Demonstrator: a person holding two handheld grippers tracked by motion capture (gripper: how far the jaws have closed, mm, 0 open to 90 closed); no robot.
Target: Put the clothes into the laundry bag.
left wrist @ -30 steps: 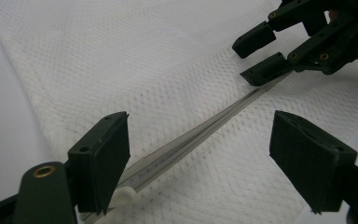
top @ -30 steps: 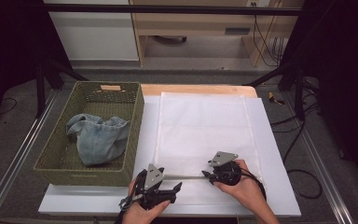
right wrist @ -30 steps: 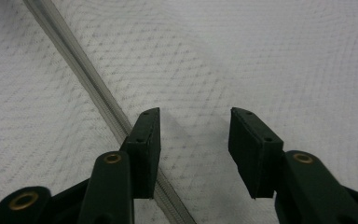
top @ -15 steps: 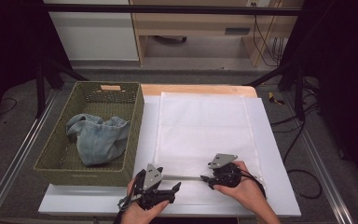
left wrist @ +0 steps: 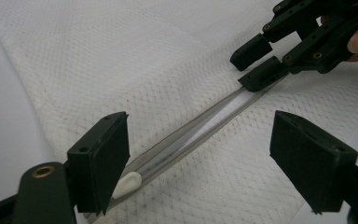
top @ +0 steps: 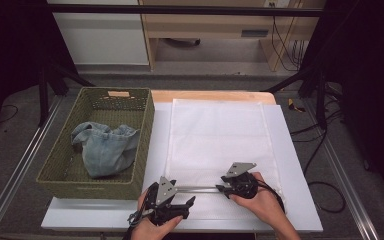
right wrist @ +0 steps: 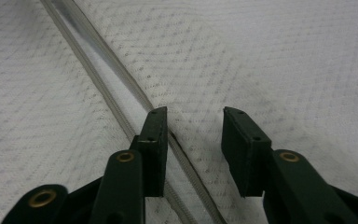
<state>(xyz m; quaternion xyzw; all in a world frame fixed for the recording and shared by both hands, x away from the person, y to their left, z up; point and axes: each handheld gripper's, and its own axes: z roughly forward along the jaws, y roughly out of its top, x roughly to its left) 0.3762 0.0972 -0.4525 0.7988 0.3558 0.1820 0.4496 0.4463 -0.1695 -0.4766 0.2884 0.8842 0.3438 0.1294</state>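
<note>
Showing white zipper pull (left wrist: 127, 183), left tongs (left wrist: 200, 154) view

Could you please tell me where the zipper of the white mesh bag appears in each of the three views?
High view: zipper runs level between the two grippers, low centre.
Left gripper view: it crosses diagonally from bottom left, with its white pull at the near end.
Right gripper view: it descends from top left.
Shared landmark: white mesh bag.

High view: bench (top: 300, 165) lit evenly from above, surroundings dark; soft overall, fine detail lost. Left gripper view: left claw (left wrist: 200, 158) blurred up close, mesh beyond it sharper, faint shadow beneath the far jaws. Right gripper view: weave crisp ahead of right claw (right wrist: 193, 140). No glare.
</note>
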